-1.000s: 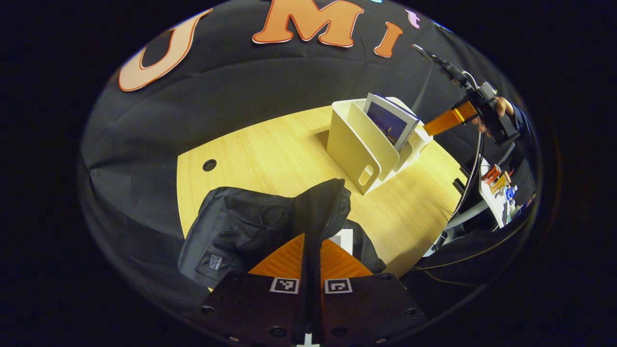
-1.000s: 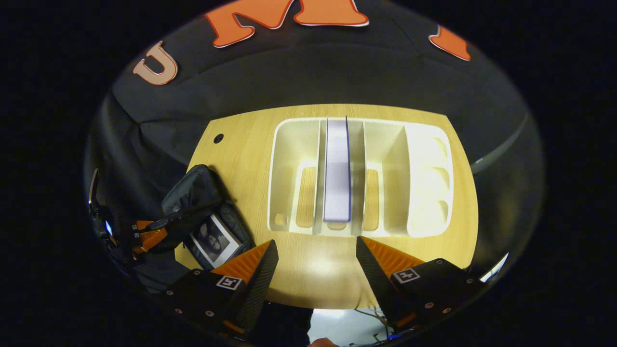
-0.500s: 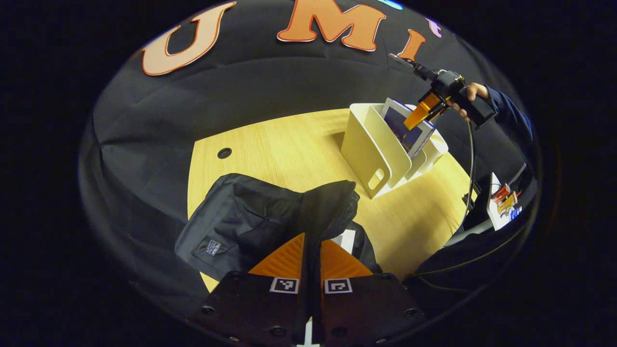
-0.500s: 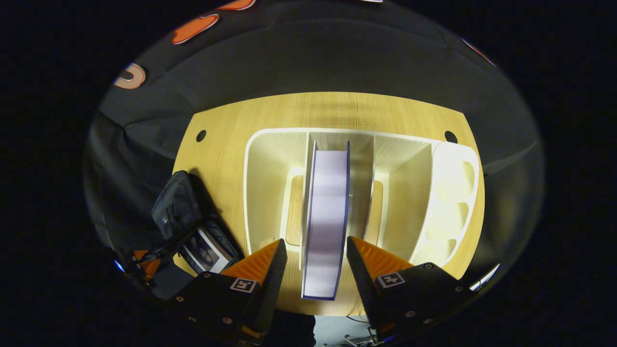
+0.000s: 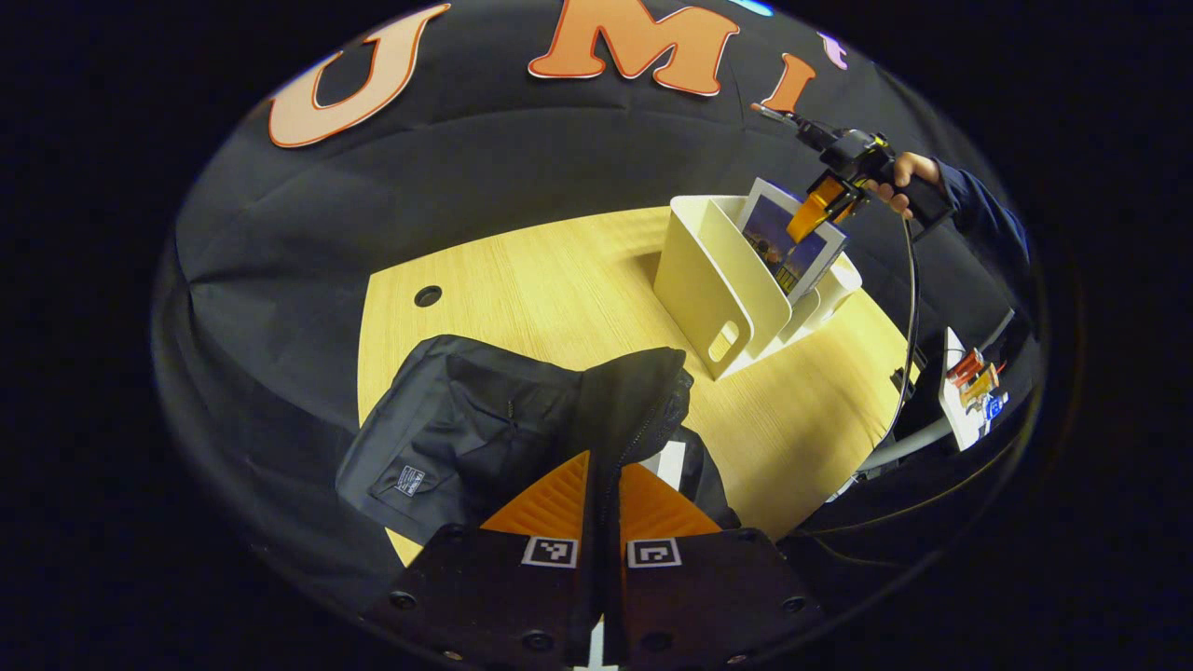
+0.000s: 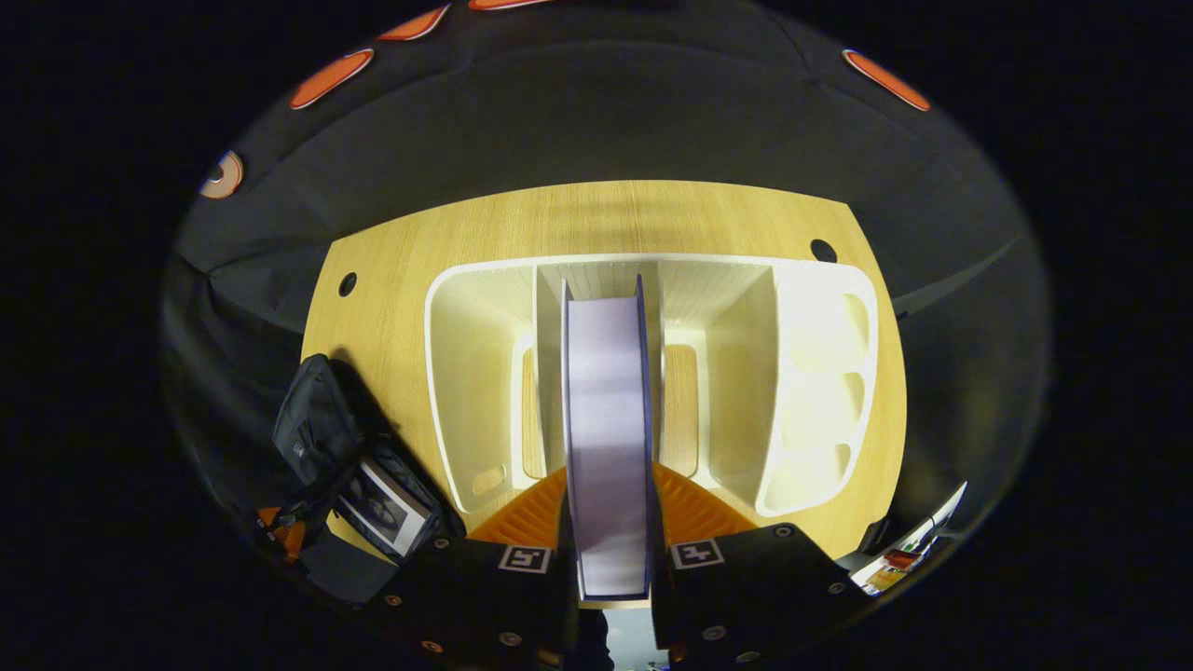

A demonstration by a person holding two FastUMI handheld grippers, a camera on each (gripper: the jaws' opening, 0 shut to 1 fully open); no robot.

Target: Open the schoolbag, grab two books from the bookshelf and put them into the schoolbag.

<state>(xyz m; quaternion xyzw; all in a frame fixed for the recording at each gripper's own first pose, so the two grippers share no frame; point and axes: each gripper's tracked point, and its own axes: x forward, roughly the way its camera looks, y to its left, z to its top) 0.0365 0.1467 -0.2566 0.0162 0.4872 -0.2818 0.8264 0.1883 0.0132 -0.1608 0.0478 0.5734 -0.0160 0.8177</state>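
Observation:
In the left gripper view my left gripper is shut on the raised flap of the black schoolbag, holding its mouth apart; the edge of a white book shows inside. Farther off, a white bookshelf stands on the table, and a book with a dark cover rises from it, pinched by the right gripper in a person's hand. In the right gripper view my right gripper is shut on that book, seen edge-on above the shelf's middle slot. The schoolbag lies at lower left.
The wooden table has a cable hole at its far left and another behind the shelf. A black cable hangs from the right gripper. Small coloured items sit off the table's right edge.
My right gripper has gone from open around the book to shut on it, and the book stands higher out of the shelf. The left gripper still holds the bag flap.

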